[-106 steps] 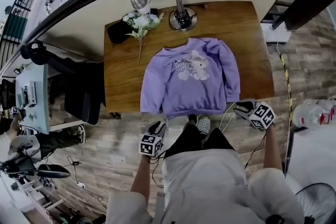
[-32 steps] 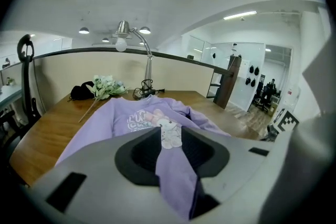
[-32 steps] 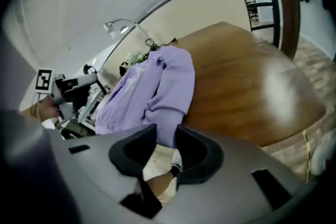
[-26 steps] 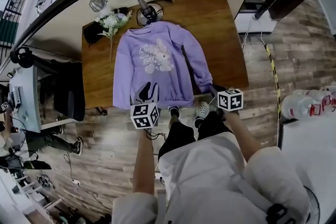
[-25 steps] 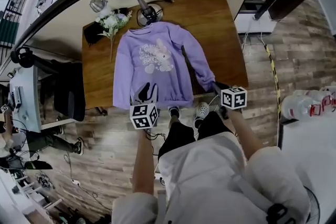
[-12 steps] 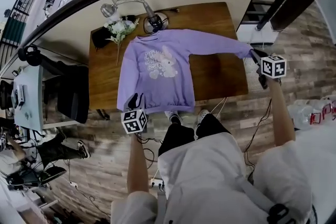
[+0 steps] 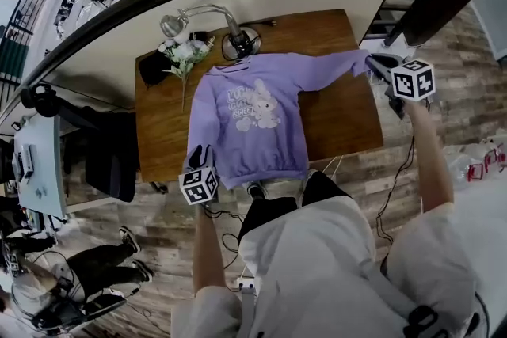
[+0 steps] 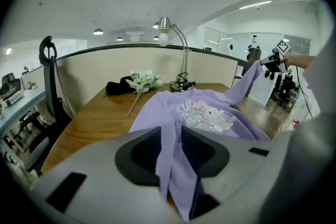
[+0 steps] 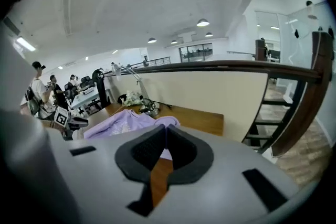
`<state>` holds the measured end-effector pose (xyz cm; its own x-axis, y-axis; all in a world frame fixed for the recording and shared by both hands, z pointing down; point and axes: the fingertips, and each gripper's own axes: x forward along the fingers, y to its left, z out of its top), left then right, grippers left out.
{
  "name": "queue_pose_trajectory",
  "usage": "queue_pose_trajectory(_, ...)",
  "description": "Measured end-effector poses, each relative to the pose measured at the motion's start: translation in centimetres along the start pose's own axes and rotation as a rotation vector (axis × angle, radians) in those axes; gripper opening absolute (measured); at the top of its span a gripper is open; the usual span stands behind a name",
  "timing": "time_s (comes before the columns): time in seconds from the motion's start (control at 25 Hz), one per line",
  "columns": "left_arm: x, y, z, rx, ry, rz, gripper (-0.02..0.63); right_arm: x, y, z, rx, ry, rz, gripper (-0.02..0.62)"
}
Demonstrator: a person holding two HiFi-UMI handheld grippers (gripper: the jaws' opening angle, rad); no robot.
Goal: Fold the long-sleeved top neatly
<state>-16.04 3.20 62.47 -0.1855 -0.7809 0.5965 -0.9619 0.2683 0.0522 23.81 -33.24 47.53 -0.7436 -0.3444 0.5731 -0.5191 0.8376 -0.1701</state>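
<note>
1. Black pouch (image 7: pixel 150 67), white flower spray (image 7: pixel 184 53), desk lamp (image 7: pixel 238 42): at the far edge of the wooden table (image 7: pixel 341 116), beyond the left gripper (image 7: pixel 198 154).
2. Left gripper: clenched on a fold at the near left edge of the purple long-sleeved top (image 7: pixel 253 131).
3. Purple long-sleeved top: print side up, body flat on the table between the 2 grippers.
4. Sleeve (image 7: pixel 333 66): raised off the table, stretched toward the right gripper (image 7: pixel 374 63).
5. Right gripper: pinched tight on the sleeve's cuff, above the table's far right corner.

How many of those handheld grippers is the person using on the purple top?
2. The left gripper clamps the purple top at its near left edge; the right gripper holds the right cuff, stretched out sideways.
</note>
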Motion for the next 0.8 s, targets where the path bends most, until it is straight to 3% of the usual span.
queue_pose_trajectory(0.4, 4.3, 5.9, 5.4, 0.001, -0.037, -0.128, 0.127, 13.0, 16.6, 6.6, -0.12, 0.082, 0.184, 0.021)
queue_pose_trajectory(0.6, 4.9, 9.6, 5.7, 0.012, -0.032, -0.17, 0.127, 20.0, 23.2, 6.4, -0.135, 0.167, 0.245, 0.021)
queue_pose_trajectory(0.8, 5.1, 12.5, 3.5, 0.019, 0.003, -0.2, 0.127, 28.6, 28.7, 3.5, -0.135, 0.307, 0.289, 0.021)
